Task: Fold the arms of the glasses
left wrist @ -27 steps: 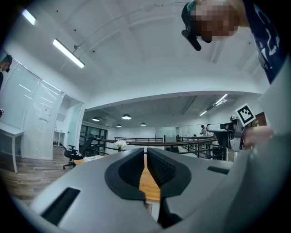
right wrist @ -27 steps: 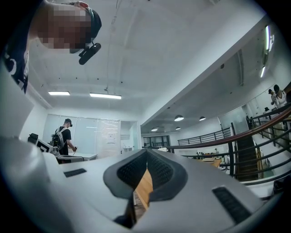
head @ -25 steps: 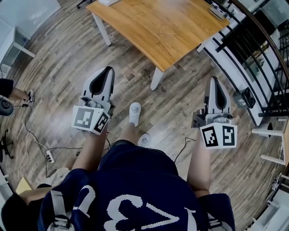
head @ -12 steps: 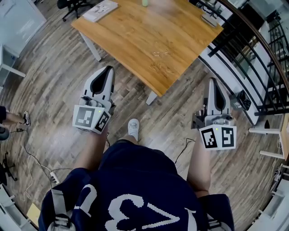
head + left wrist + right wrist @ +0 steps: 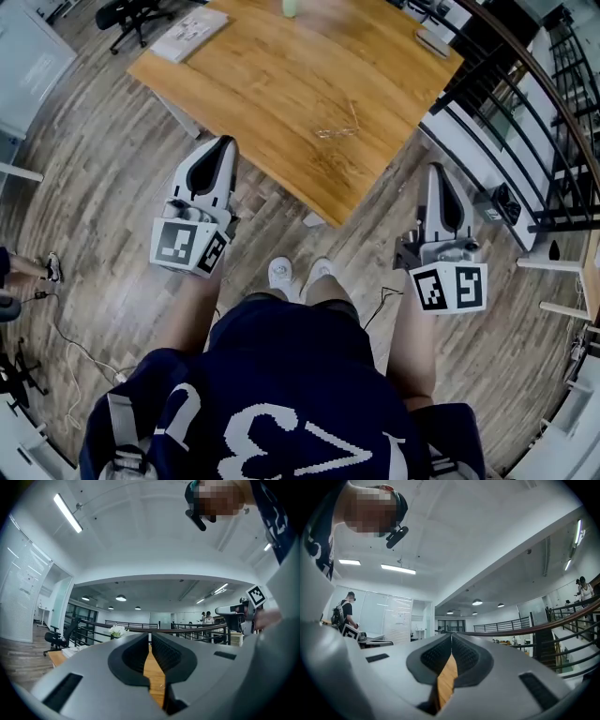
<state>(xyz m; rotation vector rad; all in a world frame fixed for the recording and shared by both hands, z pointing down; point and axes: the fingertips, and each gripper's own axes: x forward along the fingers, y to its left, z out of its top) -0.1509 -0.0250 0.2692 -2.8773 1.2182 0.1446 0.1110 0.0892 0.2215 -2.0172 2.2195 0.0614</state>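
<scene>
Both the left gripper (image 5: pixel 225 142) and the right gripper (image 5: pixel 439 169) are hovering with jaws closed, holding nothing. Glasses (image 5: pixel 336 129) are lying on the worktop (image 5: pixel 272 84) ahead, with a book (image 5: pixel 187 33) and a black railing (image 5: pixel 511 103) sitting nearby.

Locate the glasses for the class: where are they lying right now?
In the head view, the glasses lie on the wooden table, towards its corner nearest the person, up and left of the right gripper.
</scene>
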